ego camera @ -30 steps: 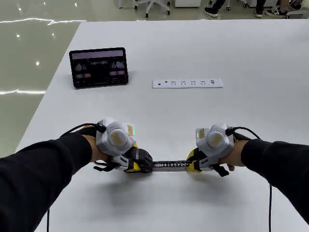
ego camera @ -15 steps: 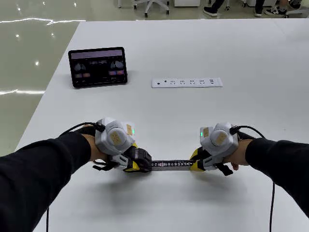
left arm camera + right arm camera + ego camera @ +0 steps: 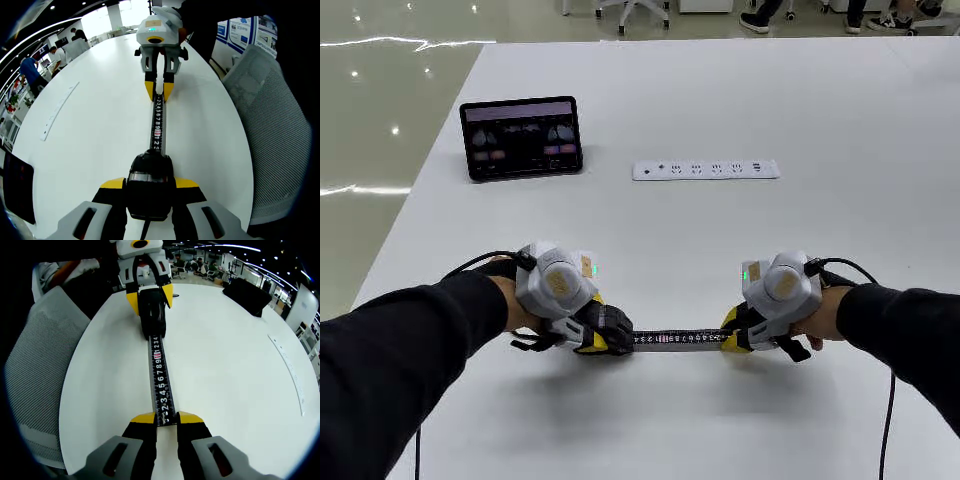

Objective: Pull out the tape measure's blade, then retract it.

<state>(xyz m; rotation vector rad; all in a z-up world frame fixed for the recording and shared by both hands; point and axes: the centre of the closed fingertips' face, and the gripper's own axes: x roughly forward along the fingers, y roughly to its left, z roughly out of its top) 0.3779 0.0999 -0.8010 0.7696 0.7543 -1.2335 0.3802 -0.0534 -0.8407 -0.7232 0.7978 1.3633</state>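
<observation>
Left gripper (image 3: 150,182) clamped on tape measure (image 3: 150,195) case — hard, chunky, secure hold. Right gripper (image 3: 166,417) pinches blade (image 3: 159,375) end — thin, springy, likely slippery; hold firmly.

This looks like an open-plan office or lab. A broad white tabletop (image 3: 820,120) stands on a glossy floor (image 3: 380,110) at the frame's left. Wheeled chair bases (image 3: 635,10) line the top edge. A mesh office chair (image 3: 270,125) sits at right in the left gripper view, with wall posters (image 3: 245,32) at upper right. Ceiling strip lights (image 3: 240,247) run across the upper right of the right gripper view.
</observation>
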